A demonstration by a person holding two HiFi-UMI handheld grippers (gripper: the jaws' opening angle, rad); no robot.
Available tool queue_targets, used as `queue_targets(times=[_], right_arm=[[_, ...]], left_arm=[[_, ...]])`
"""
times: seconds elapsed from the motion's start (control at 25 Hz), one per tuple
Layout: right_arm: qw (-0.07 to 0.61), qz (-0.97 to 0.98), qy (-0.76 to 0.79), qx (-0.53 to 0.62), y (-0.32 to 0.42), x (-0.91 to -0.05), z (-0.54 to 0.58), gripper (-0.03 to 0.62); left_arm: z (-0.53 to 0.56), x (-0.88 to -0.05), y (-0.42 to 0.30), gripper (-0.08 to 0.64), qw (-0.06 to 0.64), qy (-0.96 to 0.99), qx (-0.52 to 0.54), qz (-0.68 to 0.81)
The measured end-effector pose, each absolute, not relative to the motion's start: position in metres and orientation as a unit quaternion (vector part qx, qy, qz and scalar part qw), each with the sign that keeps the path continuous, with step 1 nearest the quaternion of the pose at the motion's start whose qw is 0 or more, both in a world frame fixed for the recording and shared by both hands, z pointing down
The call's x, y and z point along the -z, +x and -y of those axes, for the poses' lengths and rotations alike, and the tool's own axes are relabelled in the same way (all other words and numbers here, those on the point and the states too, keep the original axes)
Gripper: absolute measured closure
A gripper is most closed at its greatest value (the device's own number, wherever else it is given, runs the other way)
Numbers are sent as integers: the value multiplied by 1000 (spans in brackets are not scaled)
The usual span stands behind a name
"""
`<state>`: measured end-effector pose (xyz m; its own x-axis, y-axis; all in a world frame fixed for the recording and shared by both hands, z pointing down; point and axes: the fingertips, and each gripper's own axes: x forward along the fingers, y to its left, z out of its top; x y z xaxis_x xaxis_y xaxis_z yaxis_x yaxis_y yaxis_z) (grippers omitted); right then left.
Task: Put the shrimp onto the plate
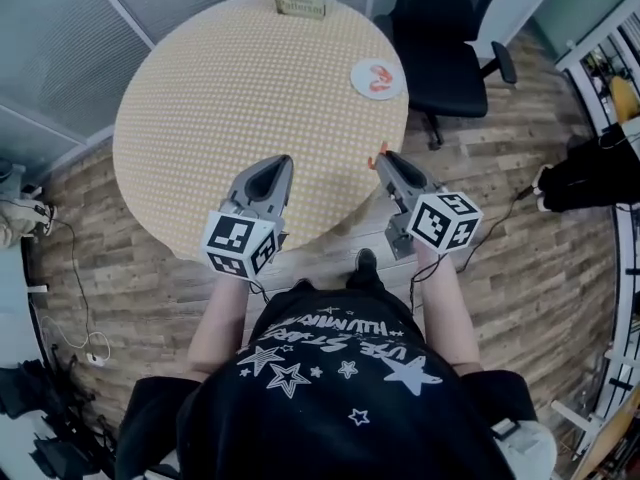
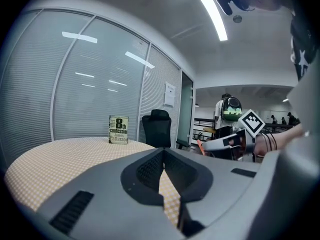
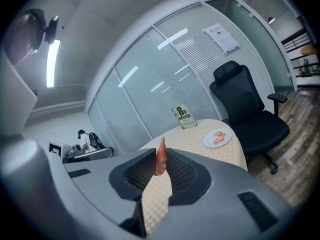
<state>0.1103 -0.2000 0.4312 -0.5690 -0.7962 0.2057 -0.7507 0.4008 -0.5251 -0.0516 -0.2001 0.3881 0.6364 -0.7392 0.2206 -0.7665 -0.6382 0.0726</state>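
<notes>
Shrimp pinched upright in right gripper; plate lies ahead, slightly right, well apart across the round table. Left gripper clenched empty, farther off.

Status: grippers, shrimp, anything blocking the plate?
Left gripper shut, empty, over the table near edge. Right gripper shut on shrimp. Plate far right, other shrimp on it; only bare table between.
</notes>
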Motion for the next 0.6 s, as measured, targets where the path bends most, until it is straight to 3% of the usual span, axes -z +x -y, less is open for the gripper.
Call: queue_targets(times=[0.6], right_arm=[[33, -864, -399, 305, 177, -434, 242, 531]], left_arm=[[218, -386, 12, 552, 75, 867, -96, 482]])
